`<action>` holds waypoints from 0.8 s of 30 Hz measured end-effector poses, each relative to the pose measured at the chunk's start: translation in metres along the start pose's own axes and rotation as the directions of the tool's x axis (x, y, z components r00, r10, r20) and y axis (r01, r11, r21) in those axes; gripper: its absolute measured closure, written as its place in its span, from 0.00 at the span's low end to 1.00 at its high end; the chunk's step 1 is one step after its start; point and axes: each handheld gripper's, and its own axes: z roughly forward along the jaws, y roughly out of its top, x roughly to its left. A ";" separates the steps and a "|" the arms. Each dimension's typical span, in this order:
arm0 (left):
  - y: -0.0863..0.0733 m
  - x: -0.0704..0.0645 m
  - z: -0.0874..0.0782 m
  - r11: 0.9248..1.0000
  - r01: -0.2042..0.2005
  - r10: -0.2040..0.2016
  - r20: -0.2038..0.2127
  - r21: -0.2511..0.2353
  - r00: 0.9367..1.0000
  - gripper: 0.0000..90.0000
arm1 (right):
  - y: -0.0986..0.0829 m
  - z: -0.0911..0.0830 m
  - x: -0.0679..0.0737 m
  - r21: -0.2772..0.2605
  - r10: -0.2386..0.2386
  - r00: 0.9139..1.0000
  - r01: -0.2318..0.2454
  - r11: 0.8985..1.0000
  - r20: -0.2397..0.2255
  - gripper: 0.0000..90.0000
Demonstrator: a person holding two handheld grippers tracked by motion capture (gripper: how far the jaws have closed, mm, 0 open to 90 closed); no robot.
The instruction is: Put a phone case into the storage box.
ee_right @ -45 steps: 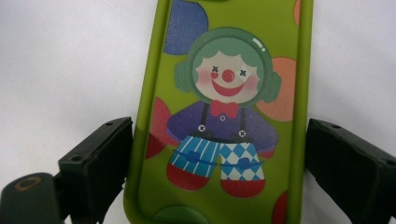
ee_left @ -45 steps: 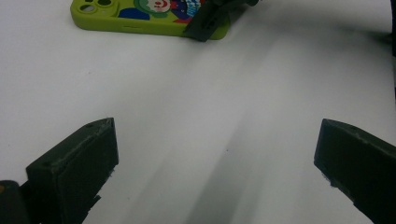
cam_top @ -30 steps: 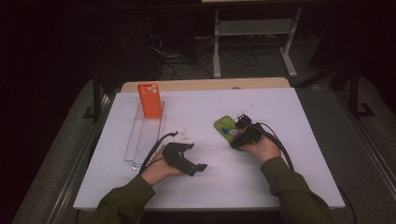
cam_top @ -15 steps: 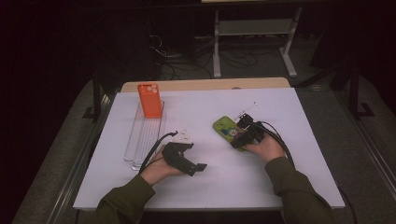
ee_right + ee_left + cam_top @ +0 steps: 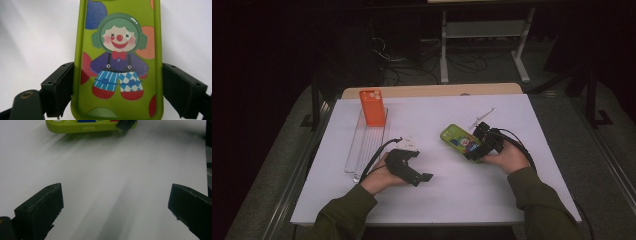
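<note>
Lime-green clown-print phone case is lying flat on the white table, right claw straddling its long edges, jaws touching, probably about to lift. Left claw is resting nearby, gaping and holding nothing, apparently waiting.

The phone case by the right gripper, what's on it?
A cartoon clown on lime green phone case, clearest in the right gripper view.

Room's dark w/ light only on the white bench. Grey floor both sides. Behind: metal shelf frame, tangled cables on floor, wooden board at bench's far edge.
</note>
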 end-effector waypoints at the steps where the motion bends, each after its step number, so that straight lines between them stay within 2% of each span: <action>1: 0.002 0.000 -0.001 1.000 -0.007 0.007 0.001 0.000 1.000 0.00 | -0.001 -0.003 0.000 -0.007 -0.011 1.000 0.011 1.000 -0.003 0.17; 5: 0.010 0.002 -0.005 0.999 -0.032 0.032 0.016 -0.011 0.999 0.00 | -0.002 -0.015 0.002 -0.020 -0.058 0.998 0.058 0.998 -0.022 0.17; 9: 0.020 0.005 -0.011 0.997 -0.071 0.071 0.040 0.000 0.997 0.00 | -0.003 -0.023 0.003 -0.033 -0.120 0.992 0.118 0.992 -0.045 0.17; 10: 0.022 0.006 -0.013 0.997 -0.074 0.074 0.048 -0.002 0.996 0.00 | -0.003 -0.024 0.003 -0.036 -0.150 0.988 0.148 0.988 -0.039 0.17; 11: 0.025 0.005 -0.014 0.997 -0.075 0.075 0.053 -0.006 0.996 0.00 | -0.003 -0.026 0.005 -0.035 -0.158 0.987 0.157 0.987 -0.042 0.17; 12: 0.027 0.007 -0.015 0.995 -0.104 0.104 0.054 -0.002 0.993 0.00 | -0.004 -0.028 0.006 -0.036 -0.169 0.984 0.168 0.985 -0.046 0.17; 18: 0.038 0.011 -0.017 0.987 -0.158 0.157 0.094 0.007 0.983 0.00 | -0.005 -0.032 0.015 -0.040 -0.242 0.967 0.239 0.970 -0.085 0.17; 19: 0.040 0.012 -0.017 0.983 -0.181 0.179 0.098 0.015 0.979 0.00 | -0.005 -0.032 0.016 -0.038 -0.256 0.963 0.254 0.967 -0.084 0.17; 20: 0.042 0.012 -0.017 0.982 -0.186 0.183 0.105 0.021 0.978 0.00 | -0.004 -0.032 0.018 -0.037 -0.270 0.959 0.267 0.963 -0.088 0.17; 23: 0.047 0.013 -0.018 0.973 -0.227 0.221 0.122 0.033 0.967 0.00 | -0.003 -0.032 0.023 -0.040 -0.303 0.948 0.300 0.953 -0.103 0.17; 24: 0.048 0.013 -0.018 0.973 -0.230 0.224 0.126 0.036 0.966 0.00 | -0.002 -0.031 0.025 -0.039 -0.317 0.943 0.314 0.949 -0.104 0.17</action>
